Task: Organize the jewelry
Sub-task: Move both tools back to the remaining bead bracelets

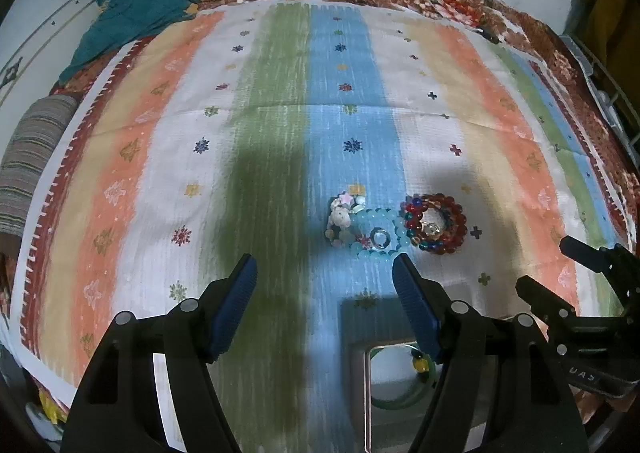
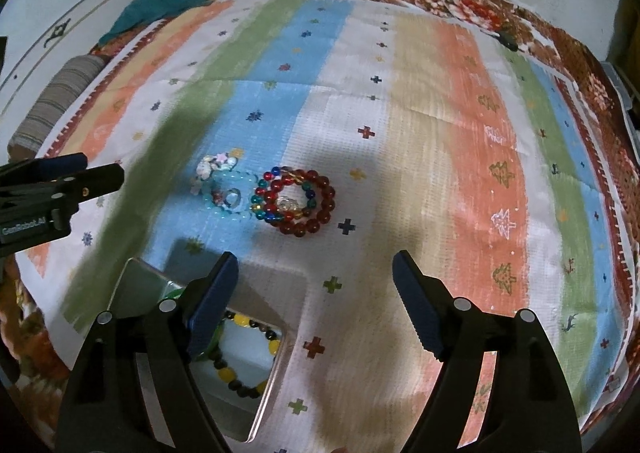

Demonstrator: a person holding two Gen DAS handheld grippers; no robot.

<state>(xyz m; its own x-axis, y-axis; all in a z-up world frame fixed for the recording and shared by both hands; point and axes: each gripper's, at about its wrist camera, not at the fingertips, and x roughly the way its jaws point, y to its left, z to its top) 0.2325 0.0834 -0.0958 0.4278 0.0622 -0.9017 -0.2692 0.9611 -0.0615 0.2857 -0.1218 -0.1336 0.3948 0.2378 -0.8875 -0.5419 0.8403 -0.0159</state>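
Bracelets lie clustered on the blue stripe of the striped woven cloth (image 1: 280, 101) covering the surface: a dark red glass-bead bracelet (image 2: 320, 209) ringing a multicoloured bead strand (image 2: 262, 199), touching a pale aqua bead bracelet (image 1: 380, 239) and a pastel charm bracelet (image 1: 340, 219), apparently awaiting sorting. A clear square tray (image 2: 272, 377) just in front already holds a yellow-and-black bead bracelet (image 2: 240, 365) and a green bangle (image 1: 400, 403). Left gripper (image 1: 324, 285) and right gripper (image 2: 314, 285) hover above with fingers apart and empty, seemingly ready for another pick

"GenRobot.AI" in white letters on the black body of the left hand-held gripper (image 2: 102, 181), right wrist view. Similar print on the right hand-held gripper (image 1: 560, 265) unreadable.
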